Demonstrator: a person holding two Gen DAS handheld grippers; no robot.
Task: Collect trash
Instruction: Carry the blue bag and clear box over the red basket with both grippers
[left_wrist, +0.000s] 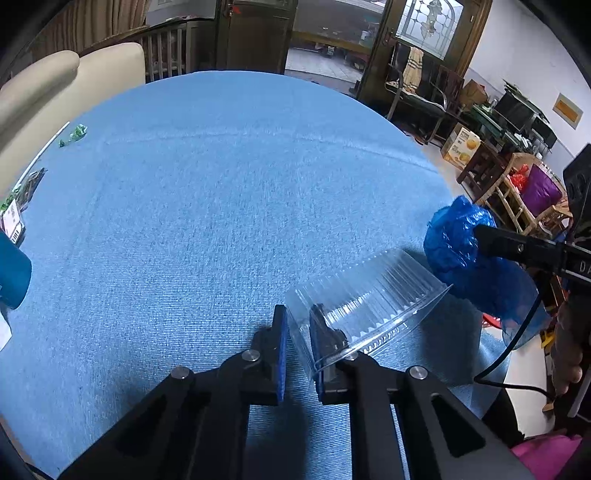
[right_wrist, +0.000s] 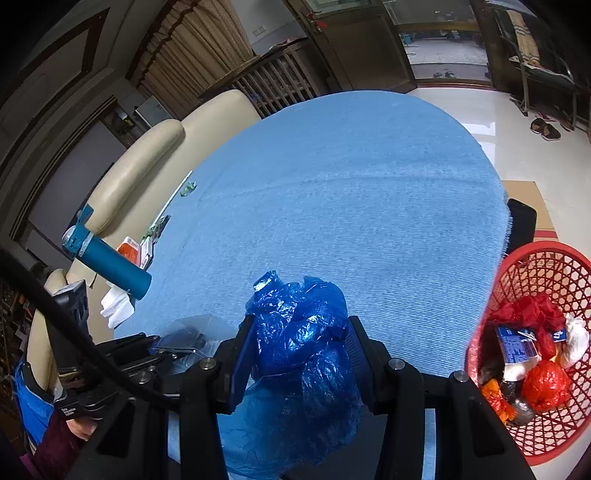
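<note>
The blue plastic bag (right_wrist: 299, 354) is cut off by the lower edge of the right wrist view, and its middle is hidden by the right gripper (right_wrist: 301, 354) fingers. In the left wrist view the teal bottle (left_wrist: 13, 269) is cropped at the left edge, and the packet (left_wrist: 13, 218) beside it is too distorted for its print to be read. The base of the clear plastic container (left_wrist: 369, 302) is blurred against the cloth. The label on the carton (right_wrist: 515, 345) in the red basket (right_wrist: 554, 266) is too small to be read.
</note>
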